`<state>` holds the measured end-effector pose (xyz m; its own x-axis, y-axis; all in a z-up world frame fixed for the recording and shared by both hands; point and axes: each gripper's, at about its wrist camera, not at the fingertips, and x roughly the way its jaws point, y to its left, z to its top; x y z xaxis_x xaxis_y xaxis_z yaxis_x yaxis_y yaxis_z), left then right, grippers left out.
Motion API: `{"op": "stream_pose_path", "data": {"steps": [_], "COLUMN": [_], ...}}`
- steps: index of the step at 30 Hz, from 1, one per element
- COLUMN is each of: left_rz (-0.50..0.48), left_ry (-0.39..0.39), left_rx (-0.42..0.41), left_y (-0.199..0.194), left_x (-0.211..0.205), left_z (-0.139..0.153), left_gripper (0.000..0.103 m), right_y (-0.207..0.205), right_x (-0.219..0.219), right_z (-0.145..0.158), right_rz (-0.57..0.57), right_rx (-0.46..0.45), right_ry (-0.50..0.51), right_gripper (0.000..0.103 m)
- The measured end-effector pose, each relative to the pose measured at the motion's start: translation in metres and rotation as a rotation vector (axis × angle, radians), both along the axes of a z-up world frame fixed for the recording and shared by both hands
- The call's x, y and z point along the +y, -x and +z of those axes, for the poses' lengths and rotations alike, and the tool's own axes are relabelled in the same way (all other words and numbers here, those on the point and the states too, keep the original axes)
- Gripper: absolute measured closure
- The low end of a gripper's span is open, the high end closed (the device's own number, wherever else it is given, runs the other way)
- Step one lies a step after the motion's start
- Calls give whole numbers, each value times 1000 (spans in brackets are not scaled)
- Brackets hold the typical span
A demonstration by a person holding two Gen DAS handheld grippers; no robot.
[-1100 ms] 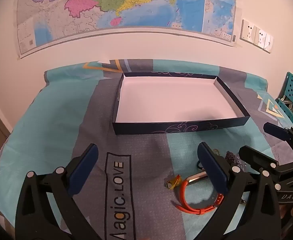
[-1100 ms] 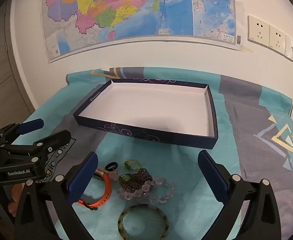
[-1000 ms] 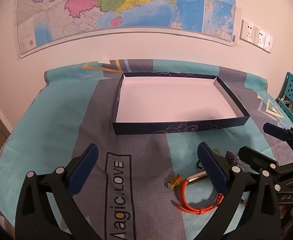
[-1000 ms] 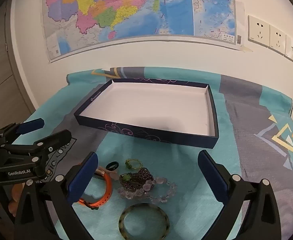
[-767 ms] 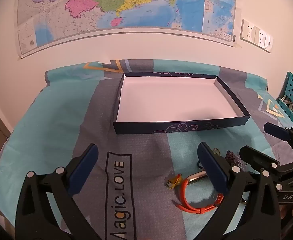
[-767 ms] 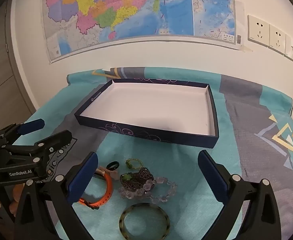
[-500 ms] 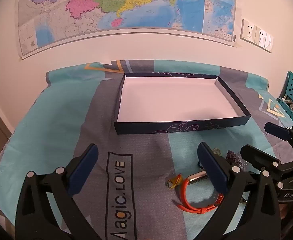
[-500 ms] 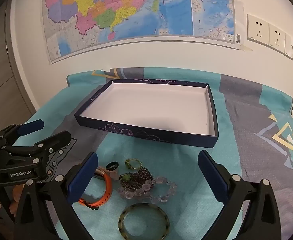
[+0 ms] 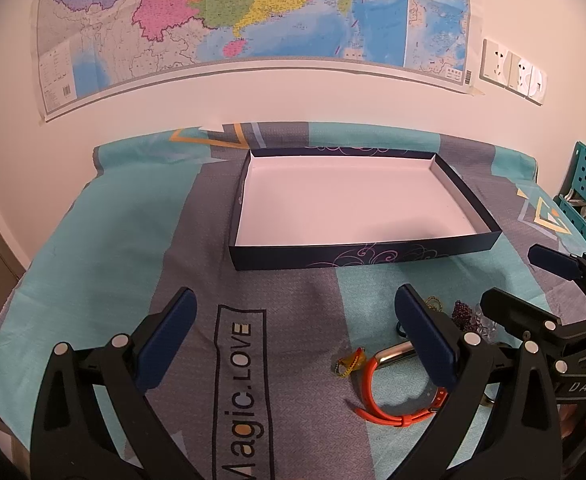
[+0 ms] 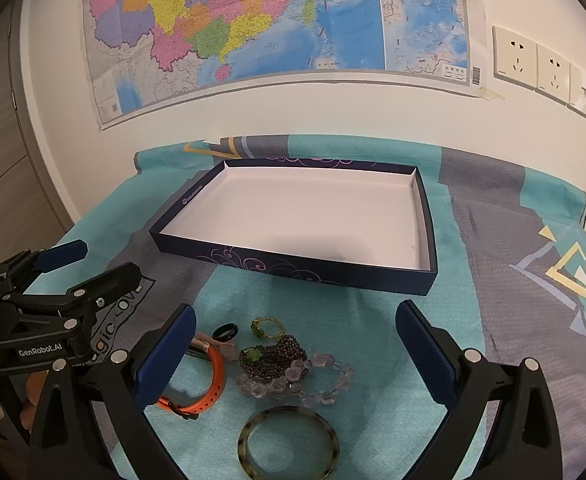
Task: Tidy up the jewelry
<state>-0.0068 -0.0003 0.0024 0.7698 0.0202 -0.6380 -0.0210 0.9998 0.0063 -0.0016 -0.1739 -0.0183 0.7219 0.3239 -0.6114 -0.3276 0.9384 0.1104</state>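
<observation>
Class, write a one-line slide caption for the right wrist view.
Open right tongs hover above jewelry, including a green bangle and an orange band, before an empty box.

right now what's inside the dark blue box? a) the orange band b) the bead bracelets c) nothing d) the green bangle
c: the dark blue box shows only its bare white floor, while the orange band, the green bangle and the bead bracelets all lie on the cloth in front of it.
</observation>
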Motion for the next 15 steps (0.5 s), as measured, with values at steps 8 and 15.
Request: {"op": "stream_pose_path", "data": {"steps": [8,15], "left_rz": [1,-1], "left_ry": [-1,-2], "left_rx": [0,1], "left_y": [1,1], "left_x": [-1,-1], "left_z": [0,0], "left_gripper": [6,6], "right_y": [-1,-2], "right_x": [0,1], "right_z": [0,-1], "right_rz": [3,5], "right_rx": [5,10], "right_ry": [-5,-8], "right_gripper": [6,6]}}
